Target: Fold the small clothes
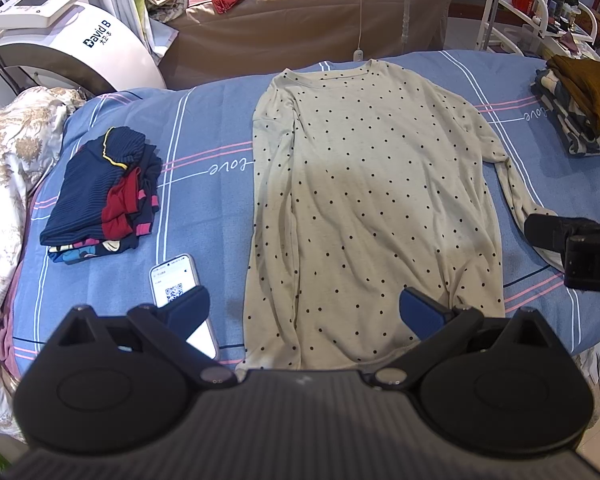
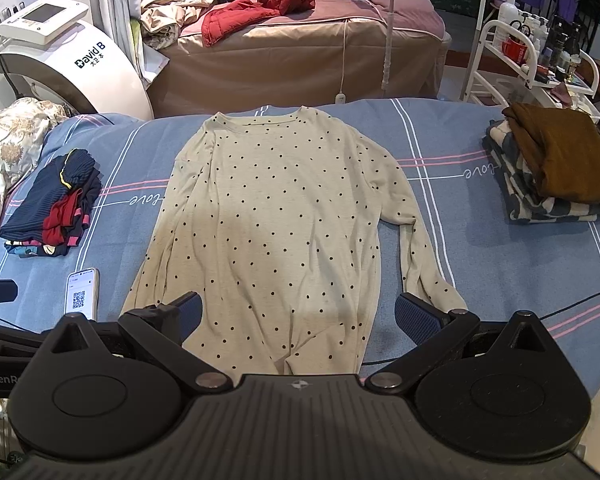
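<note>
Blue striped bedsheet (image 2: 480, 264) covers the bed, and a cream polka-dot shirt (image 2: 268, 216) lies flat in its middle, neck far away. Just past the shirt's near hem, the left gripper (image 1: 304, 308) and right gripper (image 2: 298, 312) hover, fingers spread wide, holding nothing. Beside the shirt lie a phone (image 2: 82, 294) and a dark folded pile (image 2: 50, 208).

The white machine (image 2: 80, 68) beside the bed carries the brand "David B" in dark letters, with small characters under it that are too small to read. The blue bedsheet (image 2: 480, 248) has the word "love" stitched in white script, seen upside down. The phone (image 2: 82, 294) shows a QR code. The left tongs' body (image 2: 0, 378) shows "GenR", cut off.
</note>
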Demonstrator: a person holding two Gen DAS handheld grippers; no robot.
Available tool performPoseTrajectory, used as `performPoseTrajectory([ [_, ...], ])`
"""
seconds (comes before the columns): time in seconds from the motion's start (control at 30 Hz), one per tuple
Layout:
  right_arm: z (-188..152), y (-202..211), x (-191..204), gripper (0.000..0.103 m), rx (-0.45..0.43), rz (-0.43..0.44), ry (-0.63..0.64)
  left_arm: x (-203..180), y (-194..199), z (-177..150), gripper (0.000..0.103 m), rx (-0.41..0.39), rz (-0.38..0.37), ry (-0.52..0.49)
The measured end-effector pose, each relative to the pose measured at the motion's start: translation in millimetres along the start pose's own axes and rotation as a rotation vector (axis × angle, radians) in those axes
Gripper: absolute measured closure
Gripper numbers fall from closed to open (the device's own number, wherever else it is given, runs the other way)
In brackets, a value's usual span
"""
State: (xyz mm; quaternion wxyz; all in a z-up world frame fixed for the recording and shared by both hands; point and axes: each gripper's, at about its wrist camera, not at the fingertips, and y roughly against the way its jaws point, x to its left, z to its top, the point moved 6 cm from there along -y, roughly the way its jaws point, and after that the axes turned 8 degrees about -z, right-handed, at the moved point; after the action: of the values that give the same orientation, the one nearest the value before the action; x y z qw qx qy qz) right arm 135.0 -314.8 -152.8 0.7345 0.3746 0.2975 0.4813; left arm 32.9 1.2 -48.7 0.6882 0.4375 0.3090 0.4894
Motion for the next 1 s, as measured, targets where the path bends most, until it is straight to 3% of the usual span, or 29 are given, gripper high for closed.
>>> performPoseTrajectory([
  [0.53, -4, -10, 2, 0.0, -0.004, 0.0, 0.025, 3, -13, -8, 0.0, 0.004, -0.028, 0.02],
  [0.67, -17, -26, 7, 0.0, -0.09, 0.0, 0.142, 16, -40, -27, 0.0, -0.071, 0.051, -0.051],
  [0.77, -39, -57, 7, 0.0, -0.053, 0.017, 0.174, 38, -78, -61, 0.001, -0.029, 0.098, -0.078],
  [0.87, -66, -81, 2, 0.0, 0.014, 0.019, 0.154, 55, -103, -97, 0.007, 0.038, 0.044, -0.048],
  [1.0, -86, -88, 3, 0.0, 0.036, 0.061, 0.119, 70, -120, -123, 0.007, 0.006, -0.167, 0.1],
])
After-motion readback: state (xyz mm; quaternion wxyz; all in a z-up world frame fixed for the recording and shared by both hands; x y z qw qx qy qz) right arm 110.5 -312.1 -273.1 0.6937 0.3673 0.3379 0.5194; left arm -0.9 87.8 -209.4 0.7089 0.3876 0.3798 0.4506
